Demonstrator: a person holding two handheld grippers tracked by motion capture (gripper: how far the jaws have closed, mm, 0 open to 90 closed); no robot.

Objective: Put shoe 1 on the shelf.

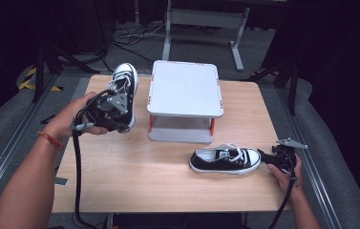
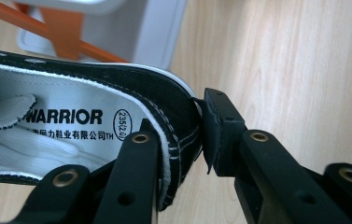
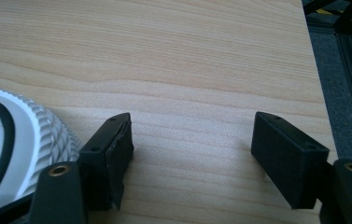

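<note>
The left shoe (image 1: 124,90), a black canvas low-top with white laces, a white rubber toe cap and a white sole edge, is hanging in my left claw (image 1: 113,110) above the left part of the counter (image 1: 134,183), toe pointing away from me and just beside the white stand (image 1: 185,95). In the left gripper view I am seeing that claw clenching the heel collar of the left shoe (image 2: 117,116): one jaw is sitting inside against the white lining, the other is pressing the black canvas from outside, and the insole is showing the printed word WARRIOR with a size mark. The white stand (image 2: 131,28) with its orange legs is showing behind the shoe there. The second shoe (image 1: 225,160), matching in colour and make, is lying on its sole on the counter in front of the stand, toe turned toward my right claw (image 1: 268,156). In the right gripper view that claw (image 3: 192,154) is standing released, jaws spread wide over bare wood, with the ribbed white toe cap of the second shoe (image 3: 38,140) lying just beside one jaw; I cannot tell whether they are touching.
</note>
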